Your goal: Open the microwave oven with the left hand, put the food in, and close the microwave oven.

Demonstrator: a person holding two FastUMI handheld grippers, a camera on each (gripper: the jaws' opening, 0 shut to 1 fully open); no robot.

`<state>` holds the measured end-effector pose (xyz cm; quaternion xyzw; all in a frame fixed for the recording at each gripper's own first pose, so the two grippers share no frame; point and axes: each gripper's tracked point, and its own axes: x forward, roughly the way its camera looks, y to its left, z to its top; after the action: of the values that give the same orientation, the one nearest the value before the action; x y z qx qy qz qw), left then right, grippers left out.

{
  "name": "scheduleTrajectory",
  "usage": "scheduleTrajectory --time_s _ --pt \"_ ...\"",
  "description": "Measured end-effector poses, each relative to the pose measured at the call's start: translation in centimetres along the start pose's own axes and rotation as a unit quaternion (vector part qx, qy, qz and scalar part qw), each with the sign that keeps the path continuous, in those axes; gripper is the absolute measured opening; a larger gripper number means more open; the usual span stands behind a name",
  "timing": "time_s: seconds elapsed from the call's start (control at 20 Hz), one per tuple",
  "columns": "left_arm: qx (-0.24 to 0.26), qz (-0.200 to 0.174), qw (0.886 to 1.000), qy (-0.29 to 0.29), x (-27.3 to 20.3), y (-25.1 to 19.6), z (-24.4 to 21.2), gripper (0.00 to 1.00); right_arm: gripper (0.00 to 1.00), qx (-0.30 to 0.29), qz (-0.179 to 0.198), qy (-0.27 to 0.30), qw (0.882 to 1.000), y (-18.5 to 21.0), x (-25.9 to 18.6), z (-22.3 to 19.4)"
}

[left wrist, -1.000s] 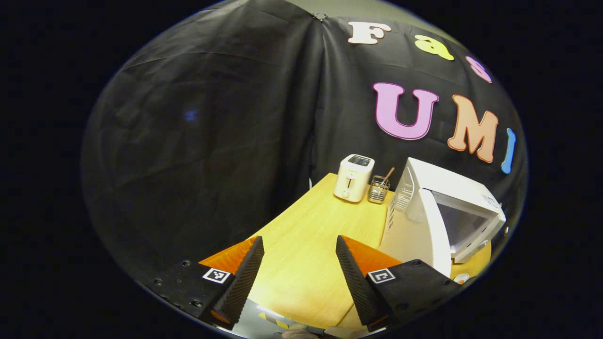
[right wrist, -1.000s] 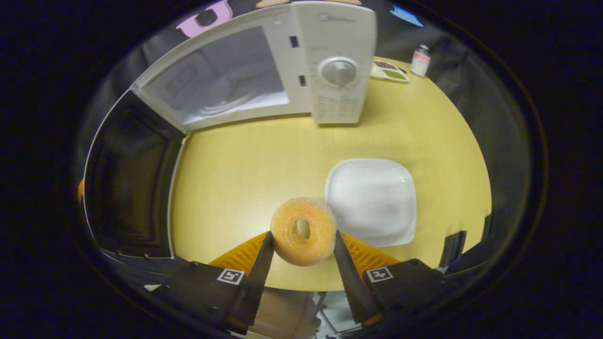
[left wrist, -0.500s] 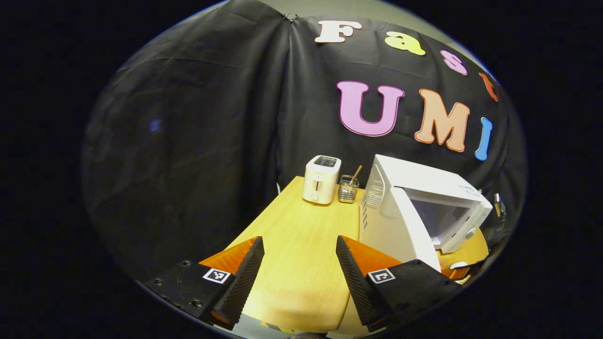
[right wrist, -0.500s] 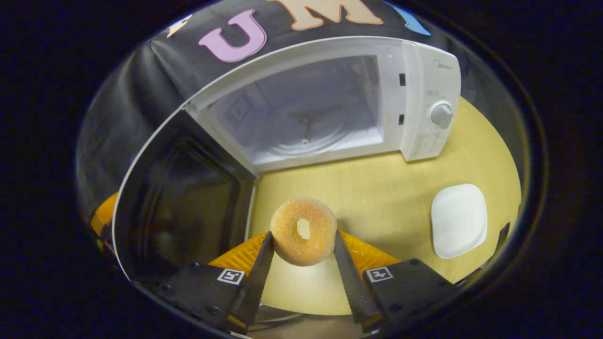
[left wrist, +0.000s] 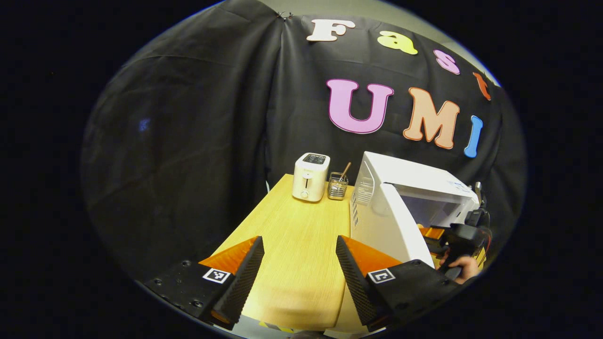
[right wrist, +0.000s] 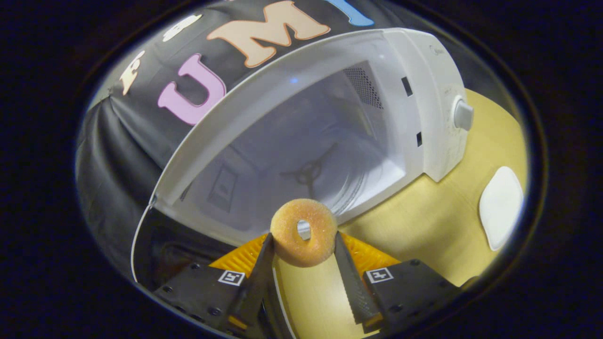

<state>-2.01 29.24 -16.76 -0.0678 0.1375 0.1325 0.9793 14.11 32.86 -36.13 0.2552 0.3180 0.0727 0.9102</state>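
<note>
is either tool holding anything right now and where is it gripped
The right tool holds the donut on edge, its fingers pressing the outer rim on opposite sides. The left tool is open and holds nothing.

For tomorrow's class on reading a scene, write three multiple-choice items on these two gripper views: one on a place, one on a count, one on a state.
1. Where does the toaster stand?
A. at the table's far end, beside the wire holder
B. inside the microwave
C. on the white plate

2. How many doughnuts show?
A. one
B. two
C. three

3. How is the microwave door?
A. shut
B. open
C. taken off

Key: 1 A, the toaster stands next to the wire holder at the far end of the table. 2 A, a single doughnut sits between the jaws of the right gripper. 3 B, the microwave door is swung out, baring the microwave cavity.
</note>
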Motion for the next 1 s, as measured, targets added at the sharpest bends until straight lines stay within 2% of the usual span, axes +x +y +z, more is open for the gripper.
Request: scheduleTrajectory --time_s 0.2,0.35,0.4,0.45,0.5,0.55,0.65,0.75,0.8,0.9,0.95,1.0 --pt "0.0 0.002 1.0 0.013 0.0 0.5 -0.7 0.9 0.71 0.014 -0.01 -0.035 0.999 0.0 2.2 2.2" --pt "0.007 0.008 1.0 0.023 -0.3 1.2 -1.1 0.9 0.72 -0.001 -0.016 -0.059 0.998 0.0 3.5 3.2" --pt "0.011 0.01 1.0 0.025 -0.5 1.4 -1.2 0.9 0.8 -0.003 -0.016 -0.061 0.998 0.1 3.9 3.2" --pt "0.014 0.011 0.999 0.026 -0.5 1.6 -1.3 0.9 0.8 -0.001 -0.016 -0.064 0.998 0.4 4.4 3.3" --pt "0.016 0.013 0.999 0.027 -0.7 1.7 -1.3 0.9 0.72 0.001 -0.018 -0.069 0.997 0.4 4.7 3.5" --pt "0.017 0.014 0.999 0.03 -0.7 1.8 -1.4 0.9 0.7 0.002 -0.023 -0.07 0.997 0.3 5.1 3.5" --pt "0.017 0.013 0.999 0.034 -0.7 1.9 -1.6 0.9 0.81 0.002 -0.031 -0.07 0.997 -0.1 5.4 3.7" --pt "0.016 0.011 0.999 0.035 -0.9 1.6 -1.7 0.9 1.0 -0.005 -0.037 -0.078 0.996 -0.6 4.9 4.2" --pt "0.015 0.01 0.999 0.037 -0.9 1.5 -1.8 0.9 0.91 -0.009 -0.038 -0.079 0.996 -0.7 4.6 4.4" --pt "0.009 0.006 0.999 0.041 -1.0 1.1 -2.2 0.9 0.91 -0.022 -0.041 -0.082 0.996 -1.2 3.5 4.8" --pt "0.005 0.004 0.999 0.044 -0.9 1.1 -2.3 0.9 1.0 -0.032 -0.043 -0.084 0.995 -1.4 2.8 5.1" --pt "0.001 0.003 0.999 0.047 -0.9 1.0 -2.5 0.9 1.0 -0.042 -0.045 -0.086 0.994 -1.6 2.0 5.3"
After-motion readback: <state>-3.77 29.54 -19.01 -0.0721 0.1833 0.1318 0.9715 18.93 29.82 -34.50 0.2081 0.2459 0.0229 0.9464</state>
